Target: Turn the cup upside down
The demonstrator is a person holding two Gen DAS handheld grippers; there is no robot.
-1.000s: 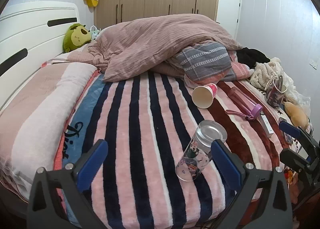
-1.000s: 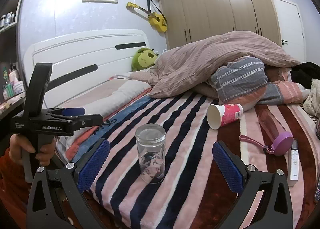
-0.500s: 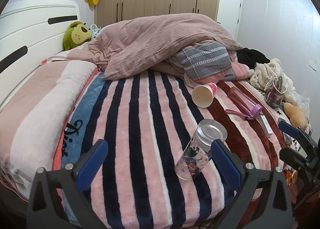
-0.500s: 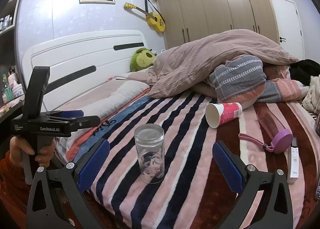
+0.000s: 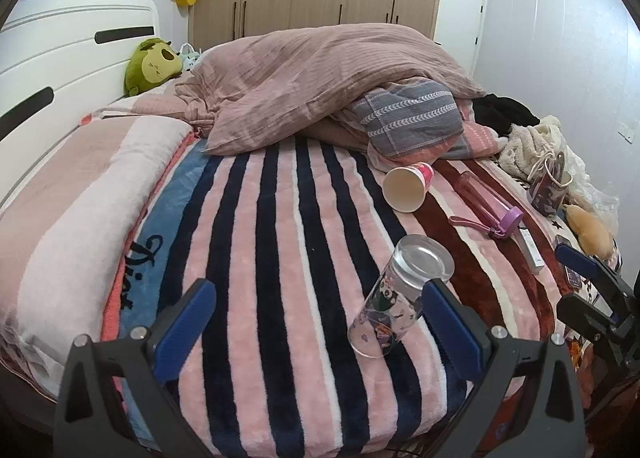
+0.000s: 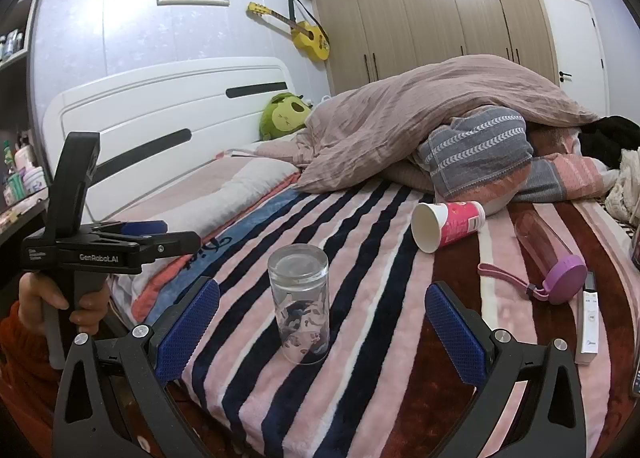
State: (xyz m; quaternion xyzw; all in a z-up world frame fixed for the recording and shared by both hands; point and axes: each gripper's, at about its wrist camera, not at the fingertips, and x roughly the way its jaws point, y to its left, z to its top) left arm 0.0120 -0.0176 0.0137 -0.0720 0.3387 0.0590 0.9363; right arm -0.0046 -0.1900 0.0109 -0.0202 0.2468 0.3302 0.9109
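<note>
A clear glass cup with cartoon prints [image 6: 299,304] stands mouth down, base up, on the striped blanket [image 6: 380,298] near the bed's front edge. It also shows in the left wrist view [image 5: 396,300], just left of my left gripper's right finger. My left gripper [image 5: 316,322] is open and empty, apart from the glass. My right gripper [image 6: 320,330] is open and empty, with the glass between its spread fingers but farther ahead. The left gripper's body shows in the right wrist view [image 6: 100,246], held by a hand.
A pink paper cup [image 6: 446,223] lies on its side behind the glass. A pink bottle with purple lid [image 6: 550,258] and a white remote [image 6: 588,318] lie to the right. A heaped quilt [image 6: 420,117], pillow [image 6: 476,149] and green plush [image 6: 284,115] fill the back.
Both grippers have drifted slightly; the glass stays standing mouth down in the same spot. Nothing was taken hold of or let go.
</note>
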